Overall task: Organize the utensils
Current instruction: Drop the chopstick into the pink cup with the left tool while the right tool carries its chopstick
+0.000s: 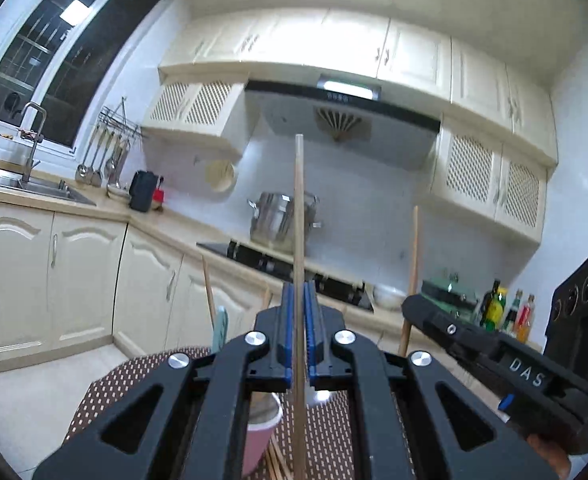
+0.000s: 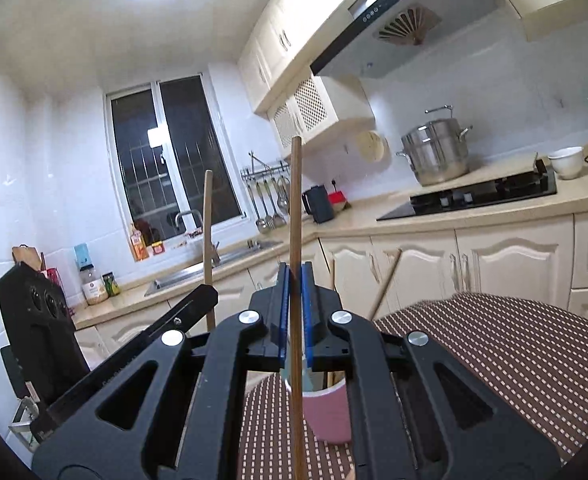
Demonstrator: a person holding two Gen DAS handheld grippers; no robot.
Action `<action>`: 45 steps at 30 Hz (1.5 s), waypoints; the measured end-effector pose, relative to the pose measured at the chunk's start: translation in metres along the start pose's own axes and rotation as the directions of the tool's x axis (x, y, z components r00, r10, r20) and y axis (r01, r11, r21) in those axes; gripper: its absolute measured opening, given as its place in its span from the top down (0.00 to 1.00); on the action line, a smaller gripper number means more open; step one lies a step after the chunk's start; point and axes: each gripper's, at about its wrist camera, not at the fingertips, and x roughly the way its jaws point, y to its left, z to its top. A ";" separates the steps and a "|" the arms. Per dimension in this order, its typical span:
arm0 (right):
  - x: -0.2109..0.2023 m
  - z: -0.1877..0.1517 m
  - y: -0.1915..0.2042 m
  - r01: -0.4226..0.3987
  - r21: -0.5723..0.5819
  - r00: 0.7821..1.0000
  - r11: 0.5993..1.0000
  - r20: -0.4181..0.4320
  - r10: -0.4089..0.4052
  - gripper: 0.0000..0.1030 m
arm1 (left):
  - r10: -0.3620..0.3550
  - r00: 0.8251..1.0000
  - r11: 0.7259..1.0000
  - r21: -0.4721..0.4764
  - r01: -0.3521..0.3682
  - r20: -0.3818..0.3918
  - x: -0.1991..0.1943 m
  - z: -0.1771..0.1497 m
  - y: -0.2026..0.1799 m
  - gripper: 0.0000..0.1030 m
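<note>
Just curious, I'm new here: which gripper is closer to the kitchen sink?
Left. The left gripper sits roughly between the right gripper and the sink; the right one is farther back.

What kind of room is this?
A home kitchen, most likely: there is a steel pot on a gas stove, a range hood above it, and a sink under the window.
</note>
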 end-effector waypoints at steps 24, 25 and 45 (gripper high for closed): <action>0.065 -0.007 -0.023 0.005 0.006 0.993 1.000 0.119 -0.006 0.94 | 0.059 0.985 0.994 0.082 -0.073 0.163 0.073 -0.019 0.025 0.95; 0.067 -0.008 -0.023 0.006 0.004 0.993 1.000 0.117 -0.007 0.94 | 0.059 0.986 0.994 0.086 -0.073 0.157 0.074 -0.021 0.024 0.95; 0.069 -0.023 -0.026 0.033 -0.015 0.999 0.999 0.030 -0.033 0.94 | 0.105 0.994 0.988 0.107 -0.108 0.039 0.071 -0.039 0.033 0.73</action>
